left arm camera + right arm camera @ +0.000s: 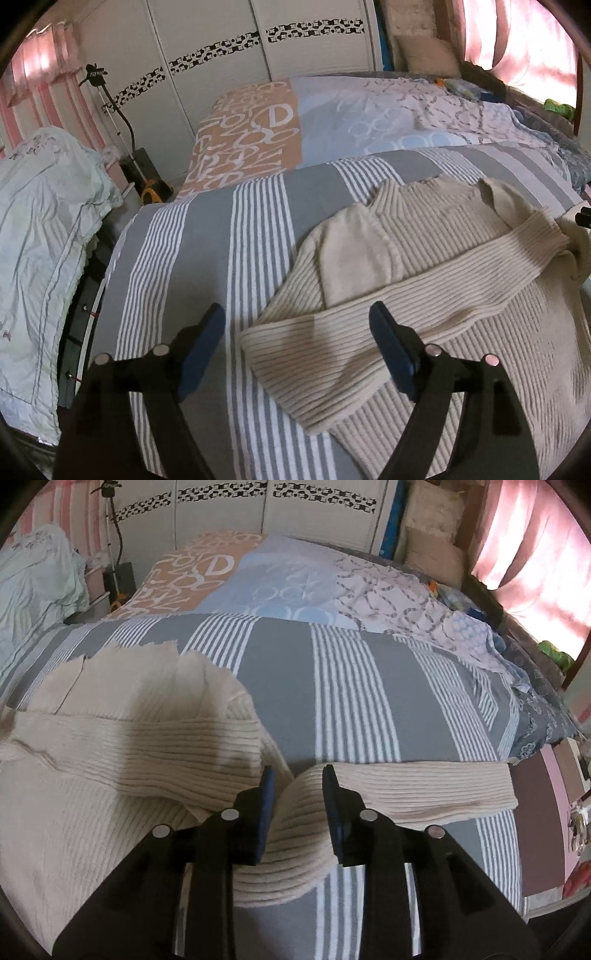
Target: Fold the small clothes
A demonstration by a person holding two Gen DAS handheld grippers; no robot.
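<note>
There is one garment here, a cream ribbed sweater, lying flat on the grey-and-white striped bedspread, and two grippers working over it. Starting at the left, a pale green quilt is heaped beside the bed, and behind it a black stand rises against the white wardrobe doors. Next comes the left gripper, its two blue-padded fingers standing wide apart and holding nothing; seen from its own camera, one sleeve is folded across the sweater's body, and that sleeve's cuff end sits between the spread fingers, a little toward five o'clock from their midpoint, with the collar up at one o'clock. The left finger hangs over bare striped cloth, the right one over the folded sleeve; whether either touches the fabric I cannot tell. Moving right, the right gripper has its two fingers pressed against a bunched fold of the second sleeve, so it is gripping the knit, which bulges up between the pads. From that camera, the loose length of this sleeve runs out toward three o'clock across the bedspread, the sweater's body spreads toward nine o'clock, and the first sleeve lies across it at ten o'clock. Farther back, toward twelve o'clock, a patterned sheet in orange, blue and white covers the rest of the bed, and pink curtains glow at the far right.
</note>
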